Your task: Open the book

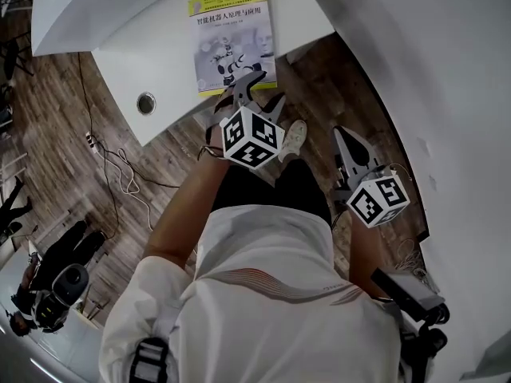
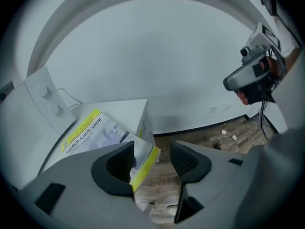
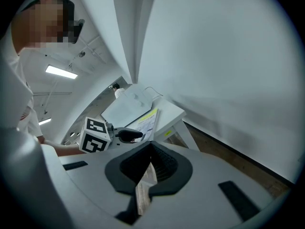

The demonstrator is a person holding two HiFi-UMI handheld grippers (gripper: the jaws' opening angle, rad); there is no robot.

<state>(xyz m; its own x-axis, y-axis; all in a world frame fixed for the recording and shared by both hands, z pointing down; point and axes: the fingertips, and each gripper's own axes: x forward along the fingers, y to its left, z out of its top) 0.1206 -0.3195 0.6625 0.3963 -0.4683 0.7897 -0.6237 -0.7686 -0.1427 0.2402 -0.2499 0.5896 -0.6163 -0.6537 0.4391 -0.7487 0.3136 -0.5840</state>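
Note:
A closed book (image 1: pixel 233 38) with a yellow and white cover lies at the near end of a white table (image 1: pixel 160 62), its corner hanging over the edge. My left gripper (image 1: pixel 259 92) hovers just off that near edge with its jaws open. In the left gripper view the book's yellow-edged corner (image 2: pixel 145 159) shows between the pads of the left gripper (image 2: pixel 151 160), and no pad touches it. My right gripper (image 1: pixel 345 138) hangs lower, to the right over the floor, away from the book. Its jaws (image 3: pixel 151 151) meet at the tips with nothing in them. The right gripper view also shows the left gripper's marker cube (image 3: pixel 95 135) and the book (image 3: pixel 148 120).
The table has a round cable hole (image 1: pixel 145 103). A power strip with cables (image 1: pixel 92 140) lies on the wooden floor at the left. A curved white wall (image 1: pixel 431 70) runs along the right. Camera gear (image 1: pixel 48 294) stands at the lower left. My shoe (image 1: pixel 294 138) is below the table edge.

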